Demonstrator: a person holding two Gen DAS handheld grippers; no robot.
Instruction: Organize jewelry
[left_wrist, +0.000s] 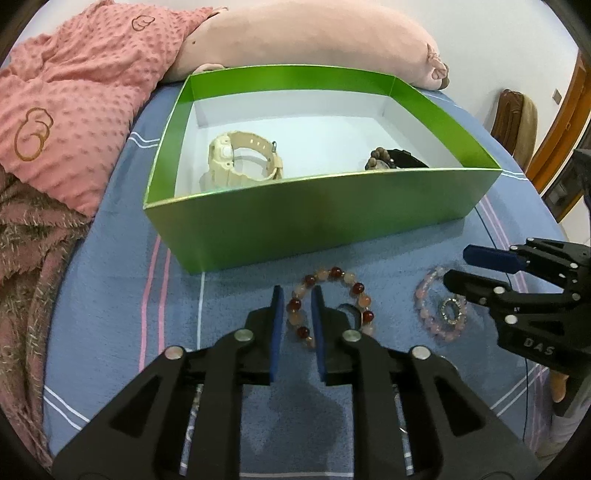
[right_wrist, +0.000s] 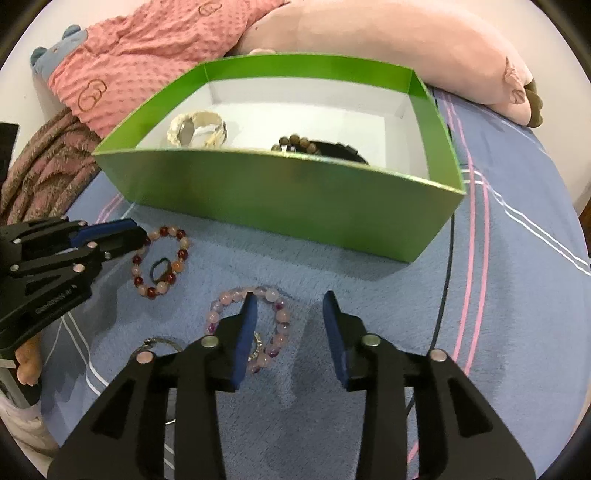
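A green box (left_wrist: 303, 218) (right_wrist: 280, 192) stands on the blue bed cover and holds a cream watch (left_wrist: 240, 158) (right_wrist: 197, 129) and a dark bead bracelet (left_wrist: 391, 158) (right_wrist: 299, 142). In front of it lie a red-and-peach bead bracelet (left_wrist: 334, 275) (right_wrist: 183, 240) around a small dark ring (right_wrist: 159, 268), and a pale pink bracelet (left_wrist: 424, 295) (right_wrist: 282, 317) around a sparkly ring (left_wrist: 451, 311) (right_wrist: 257, 347). My left gripper (left_wrist: 297, 295) (right_wrist: 135, 230) is narrowly open with the red bracelet's left side between its fingers. My right gripper (right_wrist: 290, 301) (left_wrist: 456, 264) is open over the pink bracelet.
A pink dotted blanket (left_wrist: 74, 92) and a brown throw (left_wrist: 29, 240) lie to the left. A long pink plush pillow (left_wrist: 314, 33) lies behind the box. A thin metal ring (right_wrist: 159, 343) lies on the cover at the lower left of the right wrist view.
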